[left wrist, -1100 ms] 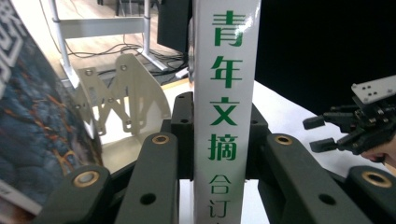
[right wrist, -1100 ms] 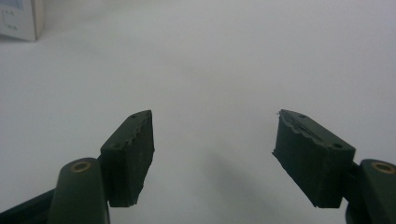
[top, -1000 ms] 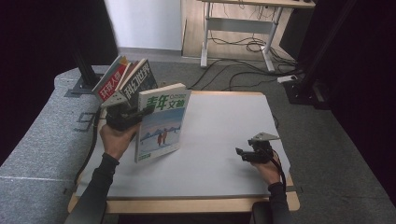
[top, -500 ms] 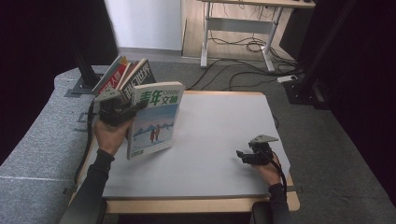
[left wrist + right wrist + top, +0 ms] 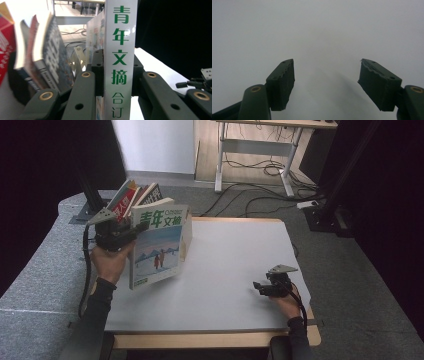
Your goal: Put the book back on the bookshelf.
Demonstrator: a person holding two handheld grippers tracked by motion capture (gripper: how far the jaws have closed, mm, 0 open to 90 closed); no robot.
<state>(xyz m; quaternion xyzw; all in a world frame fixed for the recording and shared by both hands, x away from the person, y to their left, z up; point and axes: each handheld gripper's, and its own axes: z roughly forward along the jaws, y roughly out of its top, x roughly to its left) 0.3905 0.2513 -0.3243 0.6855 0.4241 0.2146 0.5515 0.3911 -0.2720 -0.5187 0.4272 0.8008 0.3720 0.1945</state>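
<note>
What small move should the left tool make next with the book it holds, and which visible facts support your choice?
Probably carry the book a little further toward the leaning books at the table's far left. The left tool is clamped on its spine, holding it upright above the table, close beside that row. The right tool rests open, well apart.

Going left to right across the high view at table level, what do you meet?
left gripper → blue-and-white book clamped by its spine → bare white table top → right gripper, jaws apart with nothing between them.
</note>
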